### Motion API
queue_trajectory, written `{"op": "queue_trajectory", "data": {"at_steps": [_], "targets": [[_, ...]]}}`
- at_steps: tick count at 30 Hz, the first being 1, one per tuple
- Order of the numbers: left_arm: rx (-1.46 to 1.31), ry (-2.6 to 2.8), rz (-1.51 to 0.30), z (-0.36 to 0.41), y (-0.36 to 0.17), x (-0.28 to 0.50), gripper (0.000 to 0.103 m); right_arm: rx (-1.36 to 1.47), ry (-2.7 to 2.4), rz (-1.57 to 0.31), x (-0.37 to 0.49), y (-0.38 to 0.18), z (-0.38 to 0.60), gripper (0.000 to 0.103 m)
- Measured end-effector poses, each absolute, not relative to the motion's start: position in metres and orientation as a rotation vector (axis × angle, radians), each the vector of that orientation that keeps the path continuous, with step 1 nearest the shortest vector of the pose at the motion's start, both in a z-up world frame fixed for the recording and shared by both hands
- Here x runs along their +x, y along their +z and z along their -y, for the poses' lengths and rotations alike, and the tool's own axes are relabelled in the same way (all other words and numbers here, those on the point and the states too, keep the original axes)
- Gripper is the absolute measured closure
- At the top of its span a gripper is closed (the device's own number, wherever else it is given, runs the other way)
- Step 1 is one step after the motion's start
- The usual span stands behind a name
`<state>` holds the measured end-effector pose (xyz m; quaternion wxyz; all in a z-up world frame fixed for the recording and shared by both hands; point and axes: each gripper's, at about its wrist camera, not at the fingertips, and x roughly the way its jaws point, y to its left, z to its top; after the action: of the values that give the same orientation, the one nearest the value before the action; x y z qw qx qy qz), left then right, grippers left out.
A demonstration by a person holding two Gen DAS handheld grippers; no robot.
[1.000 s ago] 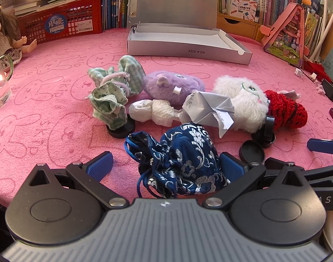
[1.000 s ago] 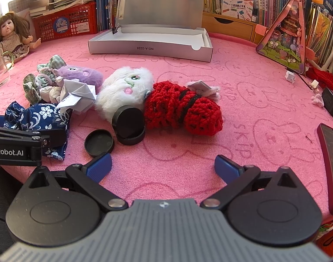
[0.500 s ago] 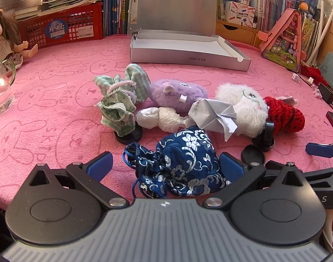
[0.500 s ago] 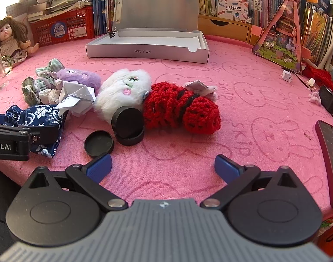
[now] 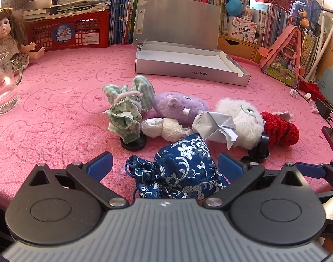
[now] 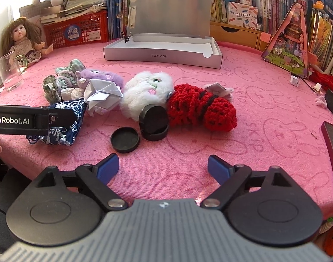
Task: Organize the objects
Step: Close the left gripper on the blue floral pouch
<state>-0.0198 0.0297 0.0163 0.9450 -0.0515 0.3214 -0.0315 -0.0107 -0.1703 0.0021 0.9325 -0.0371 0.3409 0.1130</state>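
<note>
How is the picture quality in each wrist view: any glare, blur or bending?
Left wrist view: sharp, bright glint in the glass mug, window blown out top right. Right wrist view: sharp, fisheye curves the pink table edges, silver box lid shines softly.

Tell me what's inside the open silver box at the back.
The silver box shows only its bare white floor, with a small dark clip at its back left corner. The strip of floor just behind the front wall is hidden in both views.
</note>
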Motion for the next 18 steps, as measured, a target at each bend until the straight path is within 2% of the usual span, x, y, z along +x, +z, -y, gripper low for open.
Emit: {"op": "queue_trajectory", "data": {"at_steps": [3,5,8,11,12,18], "targets": [[-0.110,-0.080,-0.651,-0.028,0.020,-0.023,0.000,-0.071,0.271,-0.687,-0.012,0.004,0.168,0.024],[-0.095,-0.089,-0.651,-0.025,0.021,-0.025,0.004,-0.069,0.301,-0.676,-0.013,0.005,0.166,0.029],[-0.090,-0.086,-0.651,-0.025,0.022,-0.026,0.007,-0.059,0.350,-0.666,-0.010,0.006,0.163,0.033],[-0.101,-0.071,-0.653,-0.029,0.022,-0.025,0.009,-0.056,0.370,-0.677,-0.005,0.004,0.158,0.050],[-0.104,-0.068,-0.655,-0.030,0.022,-0.025,0.009,-0.059,0.373,-0.672,-0.004,0.004,0.156,0.053],[-0.107,-0.076,-0.659,-0.030,0.021,-0.025,0.010,-0.035,0.445,-0.670,0.001,0.004,0.151,0.065]]}}
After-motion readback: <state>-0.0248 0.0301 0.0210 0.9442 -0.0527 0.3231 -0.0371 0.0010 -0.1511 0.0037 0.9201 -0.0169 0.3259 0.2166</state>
